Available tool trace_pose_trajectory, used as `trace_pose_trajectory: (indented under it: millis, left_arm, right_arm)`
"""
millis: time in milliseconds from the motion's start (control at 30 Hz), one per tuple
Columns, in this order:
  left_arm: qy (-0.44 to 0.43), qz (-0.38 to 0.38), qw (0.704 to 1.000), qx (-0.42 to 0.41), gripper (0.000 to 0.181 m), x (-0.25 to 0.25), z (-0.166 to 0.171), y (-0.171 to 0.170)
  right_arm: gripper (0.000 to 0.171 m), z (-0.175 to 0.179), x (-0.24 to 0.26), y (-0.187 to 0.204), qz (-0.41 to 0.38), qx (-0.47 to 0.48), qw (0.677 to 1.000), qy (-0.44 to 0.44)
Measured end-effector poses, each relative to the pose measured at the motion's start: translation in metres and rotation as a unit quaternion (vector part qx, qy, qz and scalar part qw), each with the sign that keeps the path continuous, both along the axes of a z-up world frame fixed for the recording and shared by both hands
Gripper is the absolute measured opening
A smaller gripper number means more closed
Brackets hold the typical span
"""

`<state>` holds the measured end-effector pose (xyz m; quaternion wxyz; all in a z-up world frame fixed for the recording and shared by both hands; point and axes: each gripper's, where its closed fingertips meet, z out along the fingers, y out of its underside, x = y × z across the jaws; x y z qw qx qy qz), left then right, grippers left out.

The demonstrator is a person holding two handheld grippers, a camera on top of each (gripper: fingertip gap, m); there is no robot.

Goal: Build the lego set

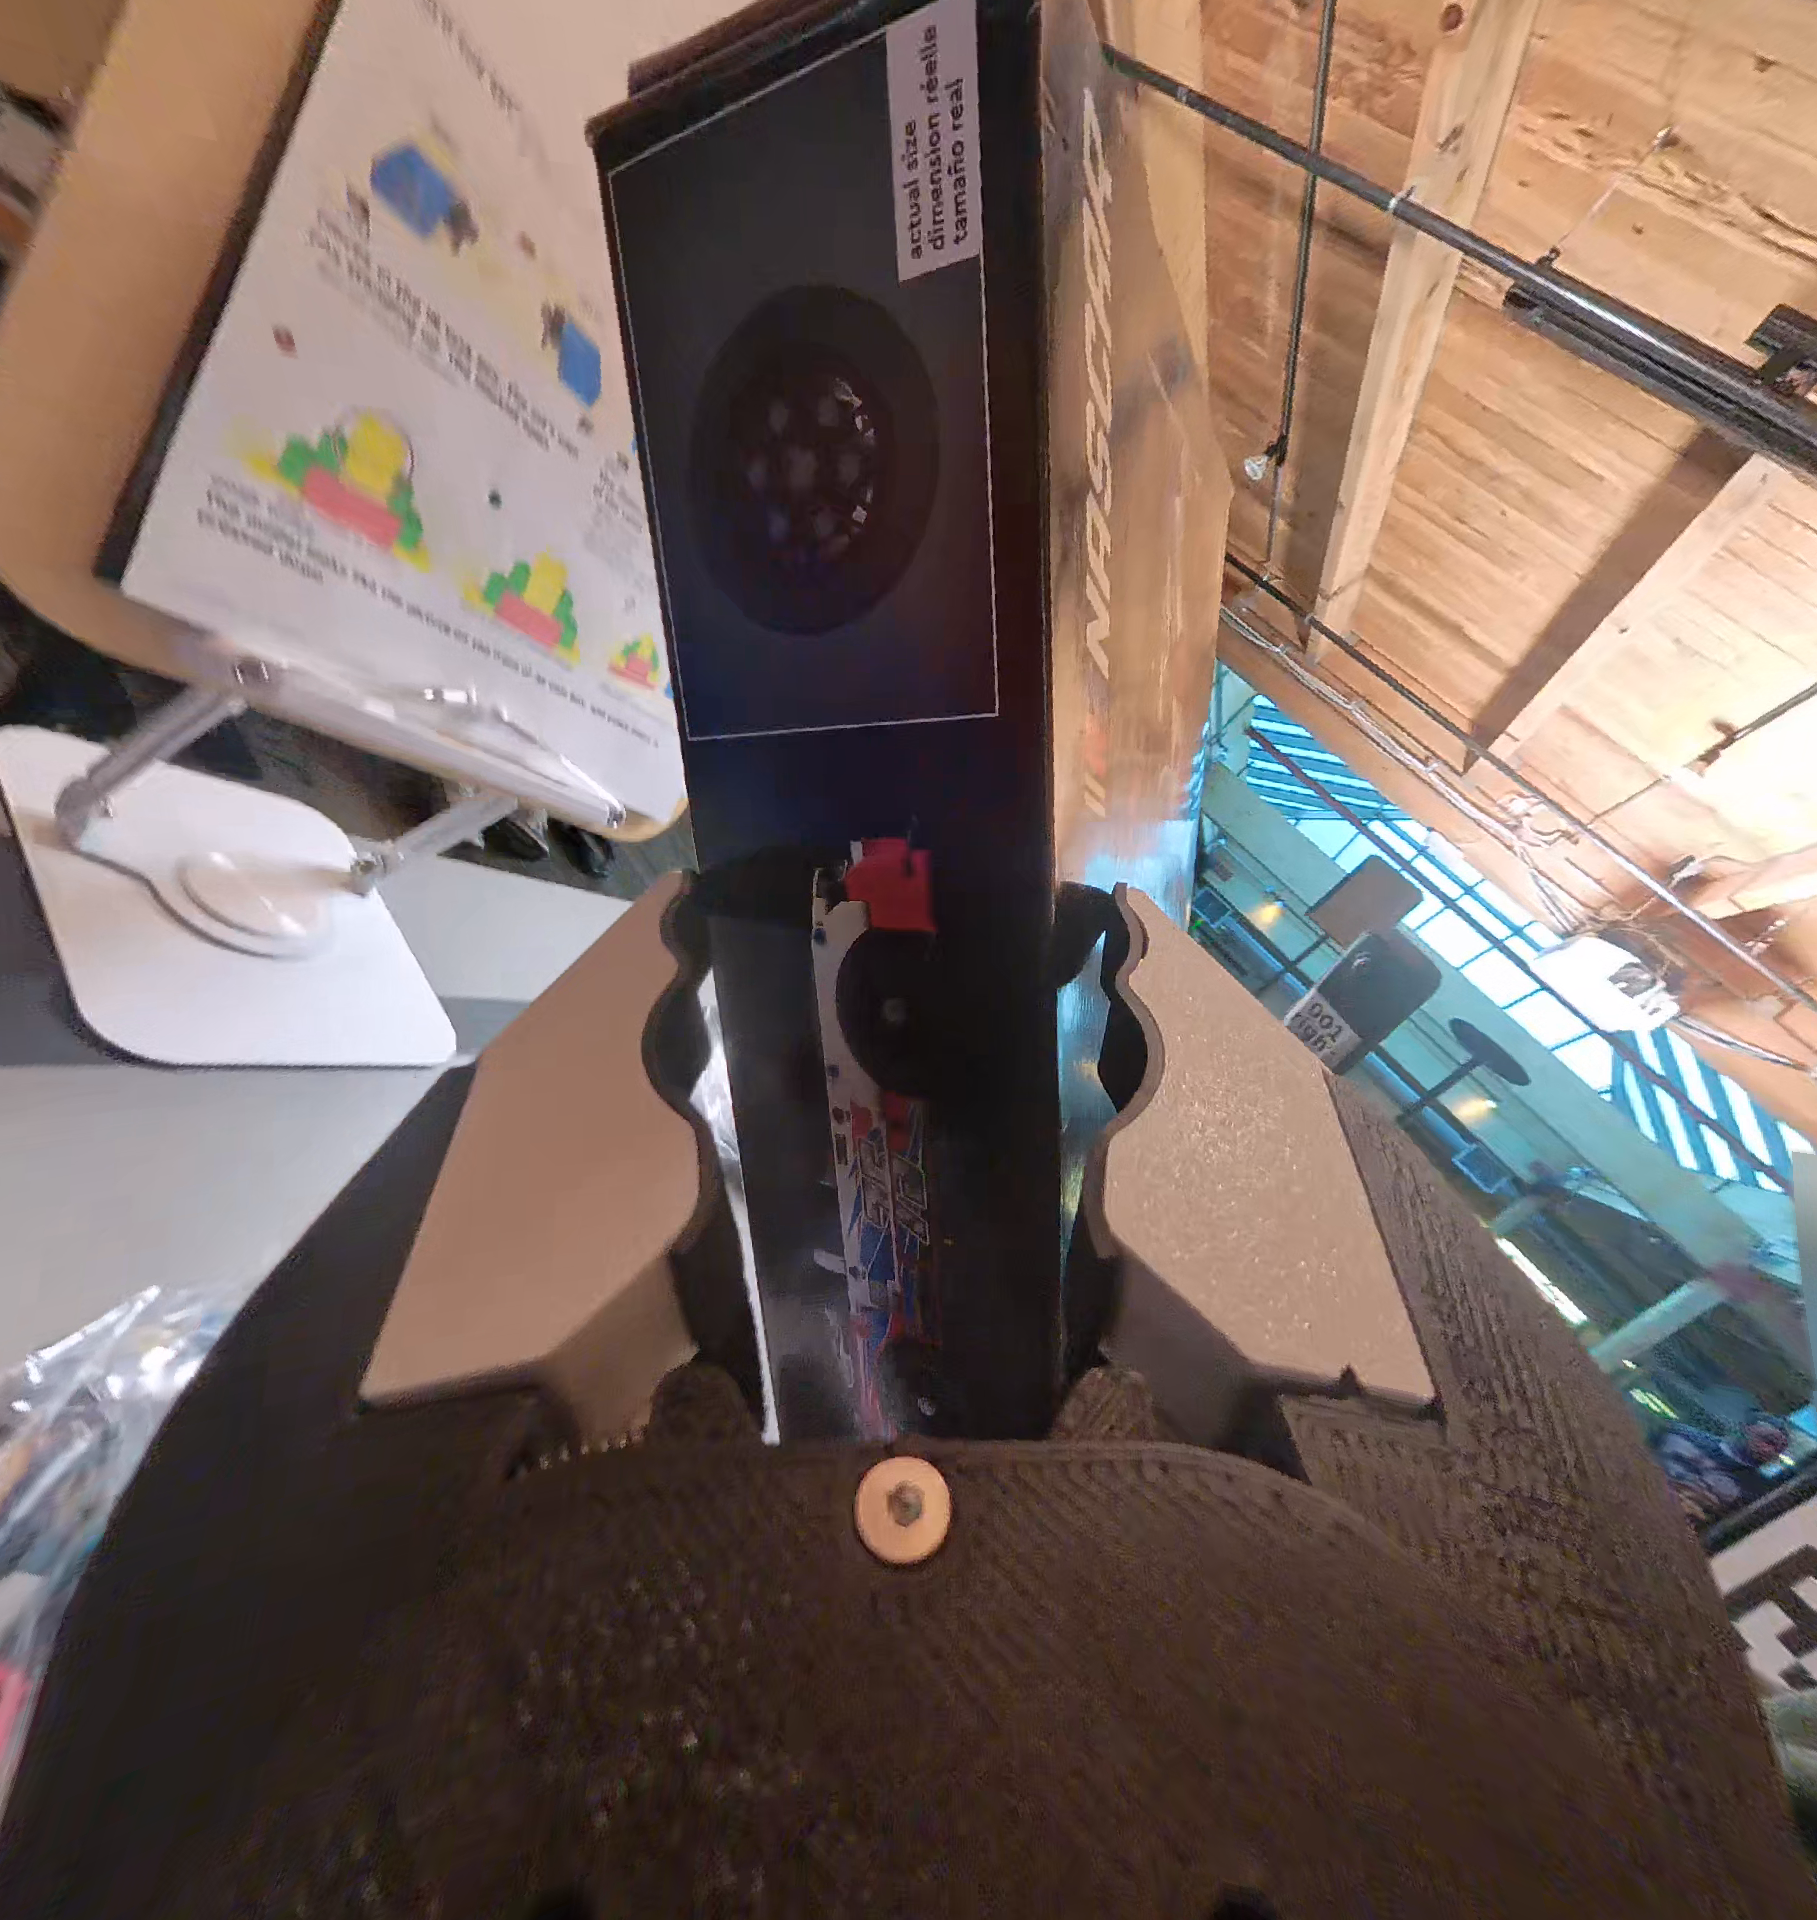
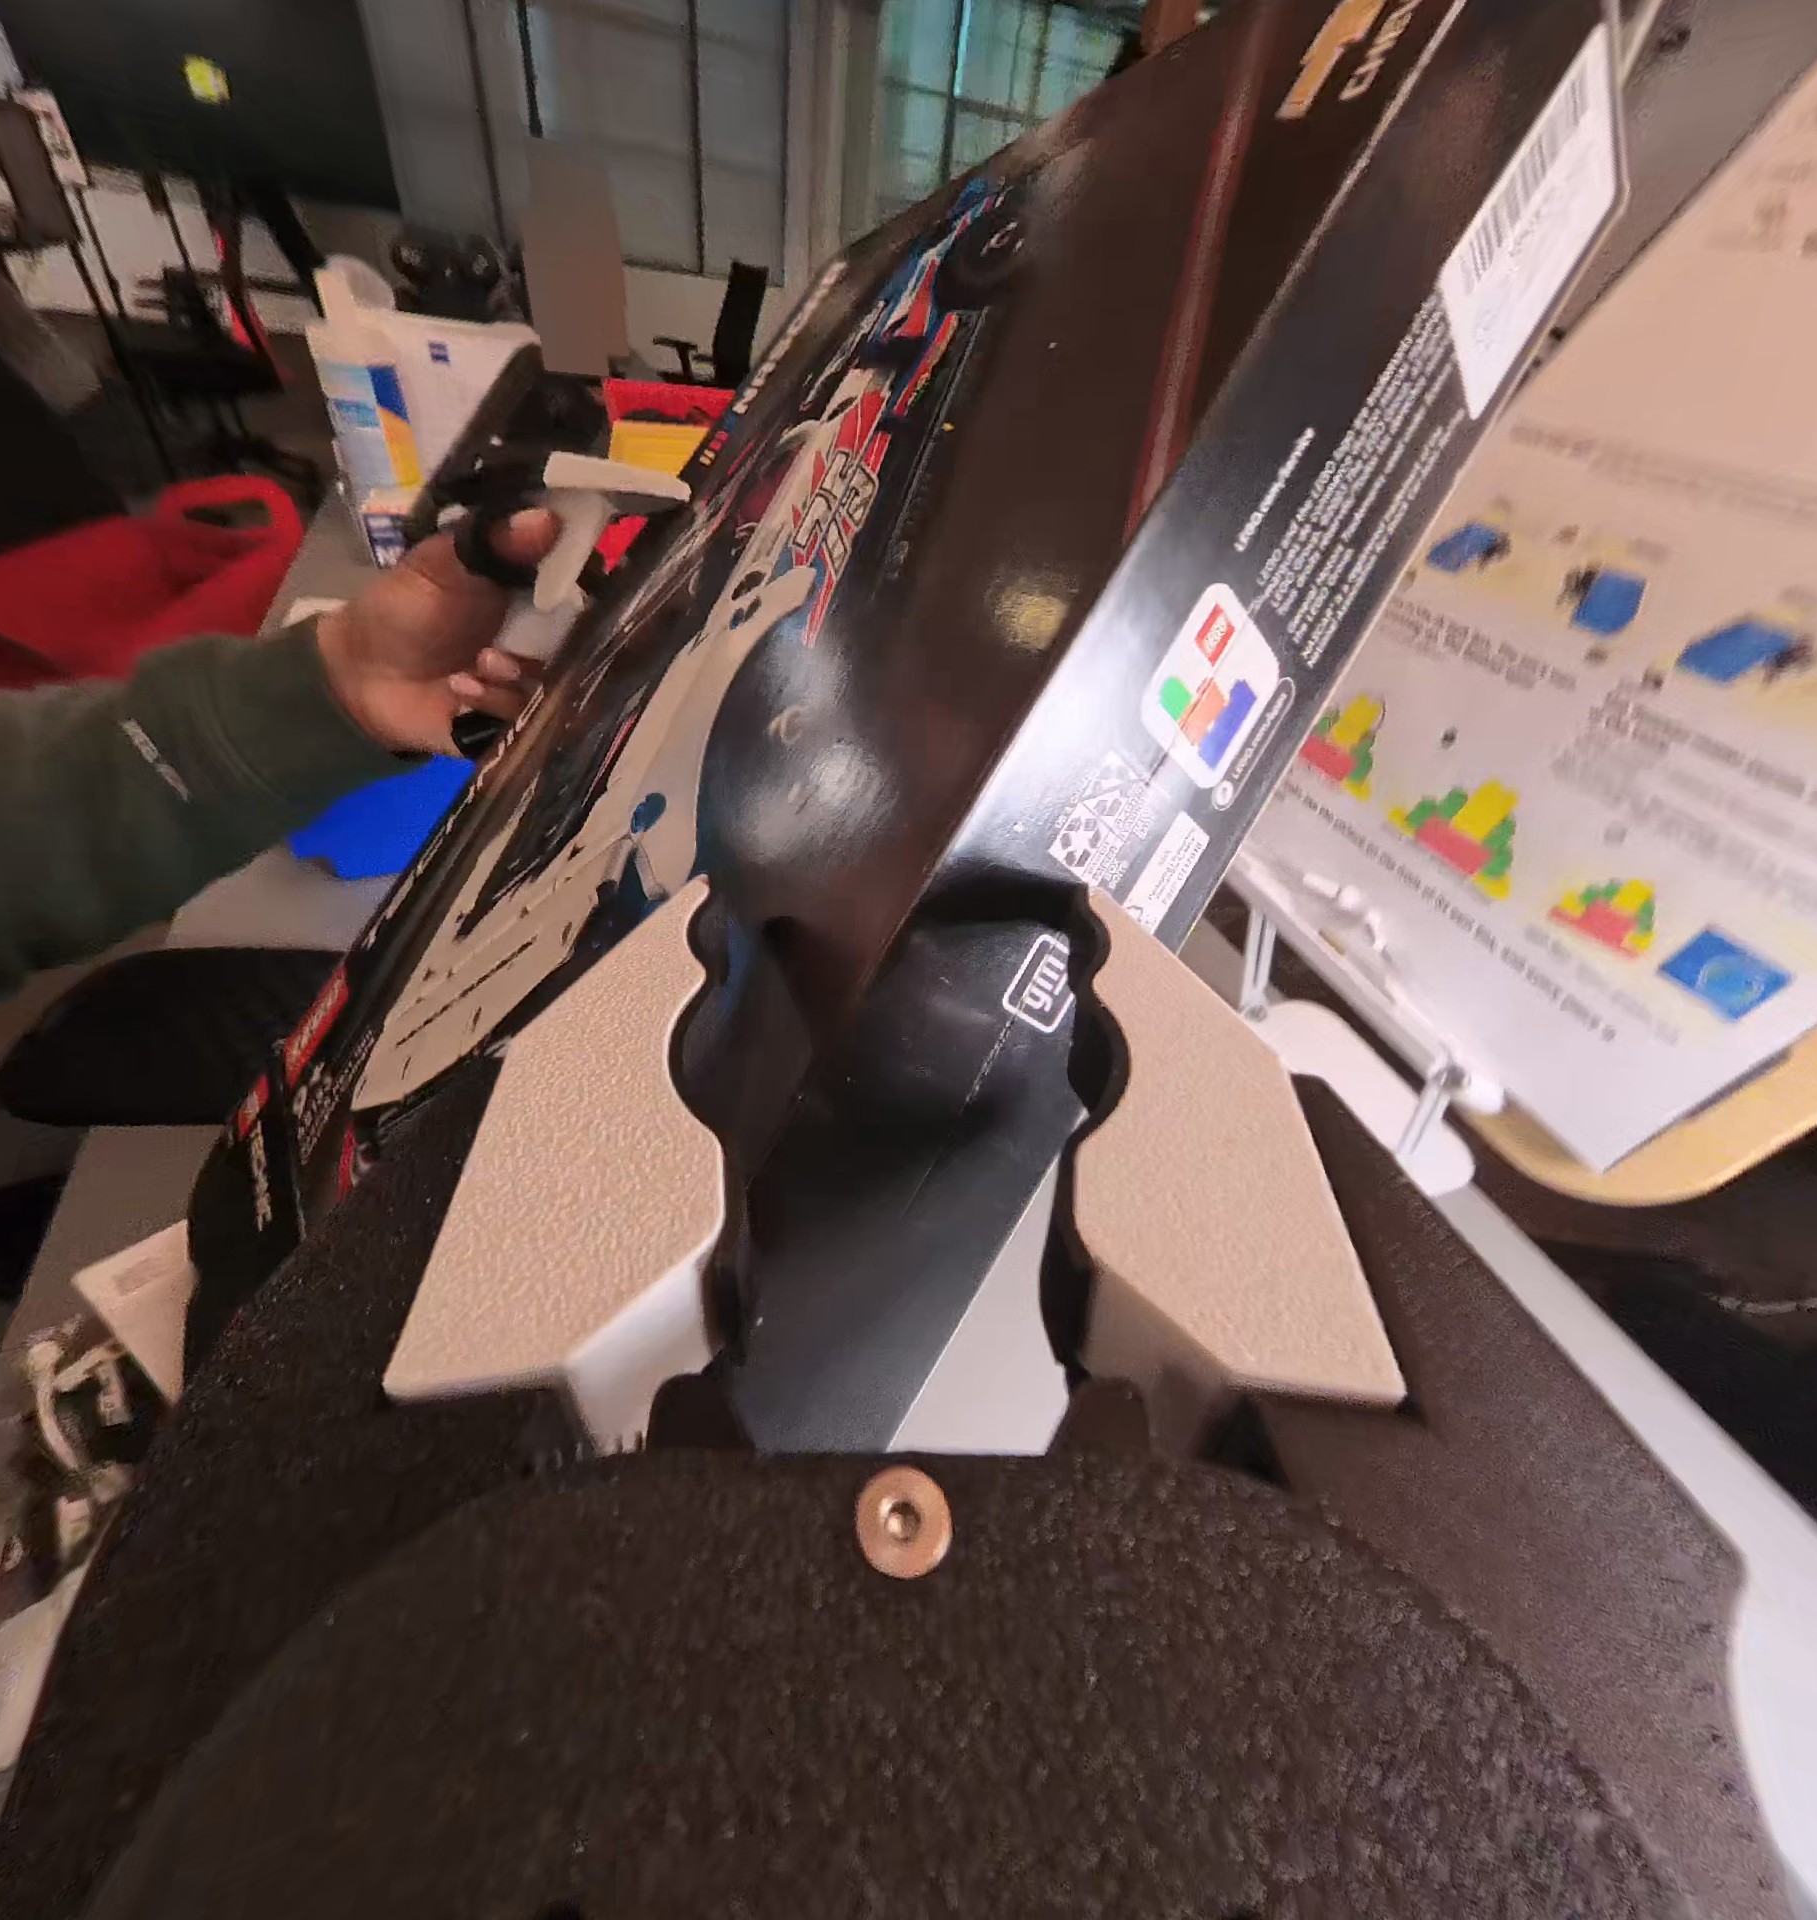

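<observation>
Instruction sheet [image 1: 416,416] on its white stand [image 1: 229,935] sits just behind the box [image 1: 842,436], colour diagrams blurred and unreadable. Clear bags of parts [image 1: 42,1455] lie on the grey table [image 1: 135,1164] below and left of the box, half cut off at the frame edge. In the right wrist view the box [image 2: 883,582] tilts across everything, blocking most of the table; a red bag [image 2: 135,582] and a blue piece [image 2: 384,821] peek out behind it. A hand [image 2: 416,644] grips the far gripper at the box's far end, its tips hidden. The left gripper [image 1: 883,1101] is clamped on the box's narrow edge, both fingers [image 1: 571,1174] pressing its faces. The right gripper [image 2: 893,1101] pinches the box's near corner, fingers [image 2: 1205,1174] closed against the cardboard.
</observation>
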<state>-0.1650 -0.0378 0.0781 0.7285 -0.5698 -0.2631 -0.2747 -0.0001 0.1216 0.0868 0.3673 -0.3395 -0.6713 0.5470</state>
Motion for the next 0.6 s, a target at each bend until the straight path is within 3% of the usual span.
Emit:
trace_pose_trajectory:
  millis: [200,333,433,600]
  left_arm:
    - [0.033,-0.013,0.999,-0.039,0.074,0.013,-0.018,0.022]
    - [0.041,0.028,0.992,-0.113,0.076,-0.004,-0.040,0.036]
    - [0.010,0.043,0.987,-0.158,0.076,-0.024,-0.082,0.037]
    - [-0.034,0.029,0.978,-0.202,0.083,-0.045,-0.145,0.023]
  right_arm:
    - [0.064,-0.045,0.017,0.019,-0.050,-0.021,0.998,-0.035]
    - [0.070,-0.084,0.020,0.033,-0.100,0.002,0.991,-0.085]
    - [0.077,-0.117,0.044,0.016,-0.068,0.009,0.990,-0.122]
    - [0.071,-0.201,0.109,-0.009,0.018,0.093,0.976,-0.198]
